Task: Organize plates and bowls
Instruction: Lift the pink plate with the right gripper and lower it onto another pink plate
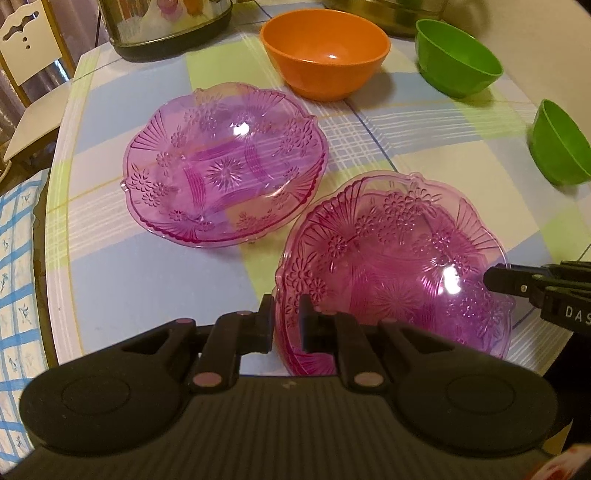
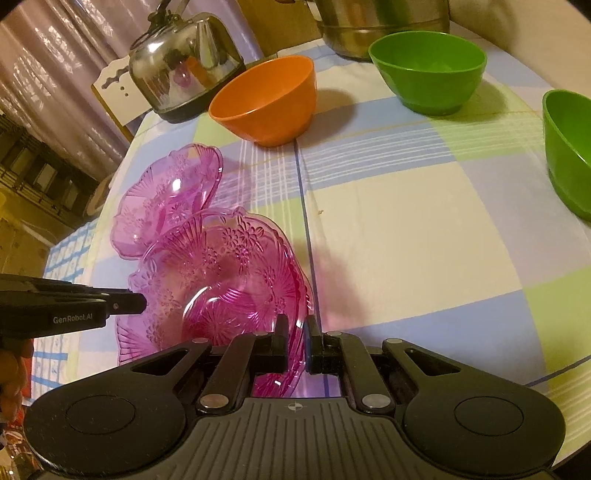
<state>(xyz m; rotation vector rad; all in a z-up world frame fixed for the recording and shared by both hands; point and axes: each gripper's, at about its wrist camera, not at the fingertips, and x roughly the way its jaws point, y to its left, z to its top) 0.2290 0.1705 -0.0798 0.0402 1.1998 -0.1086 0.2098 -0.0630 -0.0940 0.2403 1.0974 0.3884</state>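
Two clear pink patterned plates lie on the checked tablecloth. My left gripper [image 1: 287,325] is shut on the left rim of the nearer pink plate [image 1: 399,273], and my right gripper [image 2: 297,341] is shut on the opposite rim of that plate [image 2: 221,280]. Each gripper shows in the other's view: the right gripper [image 1: 493,278] at the plate's right edge, the left gripper [image 2: 138,302] at its left. I cannot tell whether this plate rests on the cloth. The second pink plate [image 1: 225,166] [image 2: 166,195] sits just beyond. Behind stand an orange bowl [image 1: 325,55] [image 2: 266,99] and two green bowls [image 1: 458,59] [image 1: 557,144].
A steel kettle [image 2: 184,62] stands at the table's far left corner and a large steel pot [image 2: 380,26] at the back. A white chair [image 1: 26,48] is beyond the table's left edge [image 1: 55,206]. Bare cloth [image 2: 424,229] lies right of the plates.
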